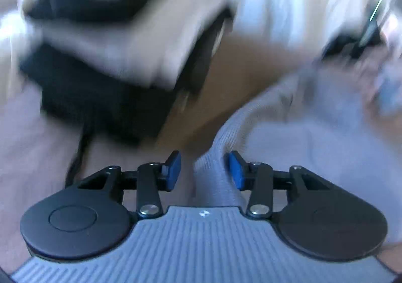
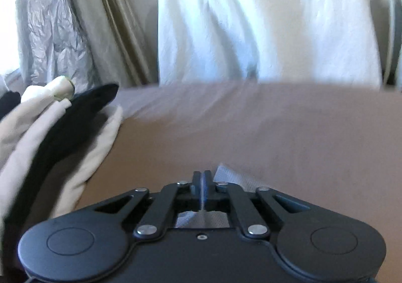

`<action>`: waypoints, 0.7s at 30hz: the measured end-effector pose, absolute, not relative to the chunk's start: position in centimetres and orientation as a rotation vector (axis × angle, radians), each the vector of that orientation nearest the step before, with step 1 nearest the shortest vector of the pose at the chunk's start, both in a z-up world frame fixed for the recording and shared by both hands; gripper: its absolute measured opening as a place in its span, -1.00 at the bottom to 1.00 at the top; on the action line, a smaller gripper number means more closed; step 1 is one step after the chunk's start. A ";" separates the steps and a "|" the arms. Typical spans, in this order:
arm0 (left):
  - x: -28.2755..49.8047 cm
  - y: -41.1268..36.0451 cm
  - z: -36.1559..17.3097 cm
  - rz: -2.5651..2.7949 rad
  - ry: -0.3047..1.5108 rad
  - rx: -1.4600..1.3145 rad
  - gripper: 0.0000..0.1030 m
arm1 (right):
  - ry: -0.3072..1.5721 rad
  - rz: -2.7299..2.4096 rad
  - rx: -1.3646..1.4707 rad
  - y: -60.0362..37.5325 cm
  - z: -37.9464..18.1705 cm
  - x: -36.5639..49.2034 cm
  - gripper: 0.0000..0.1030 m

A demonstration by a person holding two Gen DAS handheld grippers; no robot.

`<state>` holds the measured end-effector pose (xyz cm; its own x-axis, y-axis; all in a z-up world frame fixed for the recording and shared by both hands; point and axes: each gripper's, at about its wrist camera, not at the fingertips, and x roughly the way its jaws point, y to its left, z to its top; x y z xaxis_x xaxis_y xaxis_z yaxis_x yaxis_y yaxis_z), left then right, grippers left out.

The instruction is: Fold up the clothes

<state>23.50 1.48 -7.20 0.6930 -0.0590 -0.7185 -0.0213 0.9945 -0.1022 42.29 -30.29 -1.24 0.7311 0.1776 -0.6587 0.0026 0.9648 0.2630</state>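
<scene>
- The grey knit garment (image 1: 289, 132) lies spread on the brown surface (image 1: 238, 69), filling the right half of my left wrist view. A ribbed fold of it runs up toward me and passes between my left jaws.
- My left gripper (image 1: 204, 169) is released: the two blue pads (image 1: 236, 169) stand well apart. The fold sits nearer the right-hand pad; I cannot tell whether it touches it.
- My right gripper (image 2: 202, 183) is clenched on the same grey knit fabric (image 2: 233, 176). The jaws are pressed together with only a thin line of cloth between them. A corner of the knit shows just to their right, and more of it shows through the gap below them.
- The brown surface (image 2: 251, 132) stretches ahead of my right gripper, smooth near me and faintly creased farther off.
- In the left wrist view, well apart from the grey garment, sits a stack of pale and black clothes (image 1: 105, 51). It is heavily blurred, so I cannot tell how many pieces it holds.
- The right wrist view shows a similar stack of cream and black cloth (image 2: 57, 132) at the left edge, resting on the brown surface.
- Beyond the surface hangs white cloth (image 2: 263, 26). To its left are beige drapes (image 2: 113, 18) and crinkled silvery plastic (image 2: 50, 31).
</scene>
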 end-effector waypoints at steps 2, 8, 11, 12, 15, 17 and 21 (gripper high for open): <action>23.5 2.2 -8.6 -0.003 0.847 -0.129 -0.08 | 0.719 0.090 0.306 -31.5 -0.2 41.0 -0.49; 22.8 4.2 -6.3 -0.005 0.802 -0.236 0.24 | 0.670 0.081 0.333 -35.4 1.1 36.3 0.10; 22.8 5.2 -7.0 -0.045 0.825 -0.309 0.27 | 0.732 0.071 0.318 -37.3 -0.2 34.1 0.39; 22.8 5.3 -7.4 -0.047 0.833 -0.323 0.27 | 0.755 0.068 0.333 -38.0 -1.0 33.5 0.44; 23.0 4.9 -8.3 -0.052 0.841 -0.342 0.28 | 0.830 0.072 0.417 -39.3 -4.0 32.6 0.70; 23.2 4.3 -8.5 -0.057 0.828 -0.328 0.28 | 0.889 0.082 0.453 -39.4 -6.4 33.0 0.70; 22.8 3.8 -8.5 -0.078 0.781 -0.331 0.28 | 0.847 0.210 0.184 -36.0 -7.5 35.0 -0.88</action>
